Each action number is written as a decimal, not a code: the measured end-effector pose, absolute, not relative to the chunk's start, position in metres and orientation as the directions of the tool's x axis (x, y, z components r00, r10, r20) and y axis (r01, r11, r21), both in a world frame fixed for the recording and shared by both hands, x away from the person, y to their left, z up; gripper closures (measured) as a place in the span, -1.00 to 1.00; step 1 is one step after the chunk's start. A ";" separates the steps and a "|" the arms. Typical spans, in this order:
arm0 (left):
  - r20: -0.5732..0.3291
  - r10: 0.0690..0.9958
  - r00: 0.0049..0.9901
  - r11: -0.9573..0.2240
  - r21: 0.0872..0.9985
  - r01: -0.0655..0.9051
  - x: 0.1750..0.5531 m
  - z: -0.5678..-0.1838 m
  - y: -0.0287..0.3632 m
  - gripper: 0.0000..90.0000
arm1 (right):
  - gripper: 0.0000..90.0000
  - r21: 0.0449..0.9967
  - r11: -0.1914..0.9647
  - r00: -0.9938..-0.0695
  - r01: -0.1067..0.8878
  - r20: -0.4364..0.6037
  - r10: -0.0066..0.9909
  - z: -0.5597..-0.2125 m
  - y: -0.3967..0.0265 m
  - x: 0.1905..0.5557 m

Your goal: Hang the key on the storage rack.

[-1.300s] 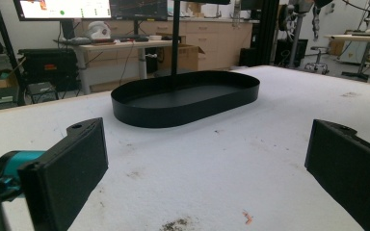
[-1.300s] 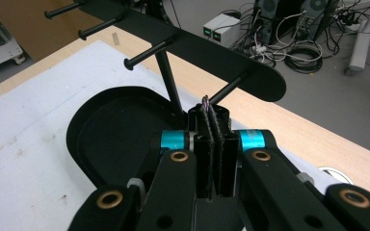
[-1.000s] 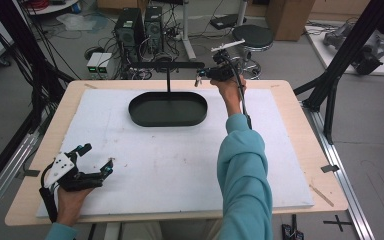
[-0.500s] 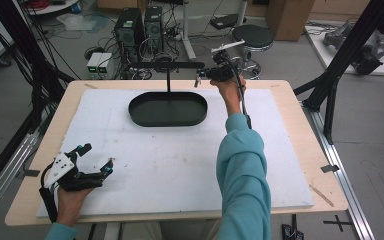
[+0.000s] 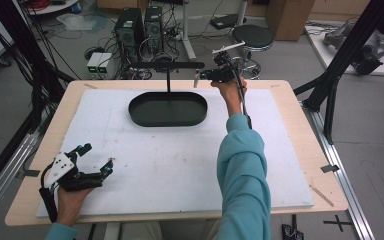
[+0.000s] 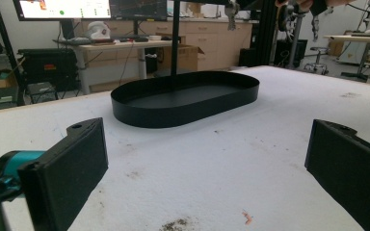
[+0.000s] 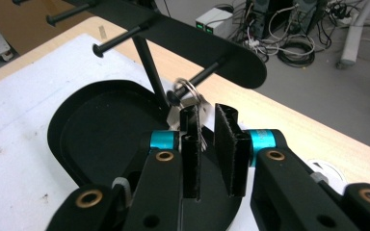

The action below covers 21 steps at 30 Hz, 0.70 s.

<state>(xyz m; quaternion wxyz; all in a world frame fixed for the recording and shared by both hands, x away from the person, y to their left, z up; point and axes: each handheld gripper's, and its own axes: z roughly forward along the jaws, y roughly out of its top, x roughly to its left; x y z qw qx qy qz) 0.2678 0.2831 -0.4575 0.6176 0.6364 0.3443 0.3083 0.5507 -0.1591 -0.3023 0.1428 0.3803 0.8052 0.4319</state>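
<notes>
- Black oval tray [image 5: 167, 109] w/ a T-shaped stand [image 5: 168, 75] rising from it is the landmark here; it sits toward the far side of the white-covered desk [image 5: 180, 165].
- Keys on a ring [image 7: 187, 94] hang off a peg at the right end of the stand's crossbar, above the tray's right end. Long axis hangs straight down.
- Right gripper [image 7: 207, 130] is right at the keys. Its fingers [image 7: 191, 144] are narrow, w/ a small gap; the keys sit against the left one and I can't tell if they're actually pinched or just brushing it.
- Left gripper [image 5: 94, 157] rests well away from the tray on the near-left of the desk, spread wide, holding nothing.
- So the right hand [image 5: 228, 90] is the nearer one by far. My guess: next move depends on whether the ring clears the peg tip.
</notes>
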 end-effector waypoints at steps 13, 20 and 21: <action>-0.033 0.820 0.571 0.000 0.998 0.057 0.268 -0.458 0.284 -0.96 | -0.99 0.694 0.358 -0.577 0.624 0.101 0.811 -0.314 -0.169 0.547; -0.033 0.822 0.569 0.002 0.998 0.055 0.268 -0.458 0.284 -0.96 | -0.99 0.745 0.336 -0.603 0.576 0.110 0.790 -0.291 -0.169 0.527; -0.032 0.822 0.569 0.001 0.998 0.056 0.268 -0.458 0.284 -0.96 | -0.99 0.751 0.341 -0.612 0.566 0.106 0.783 -0.286 -0.169 0.522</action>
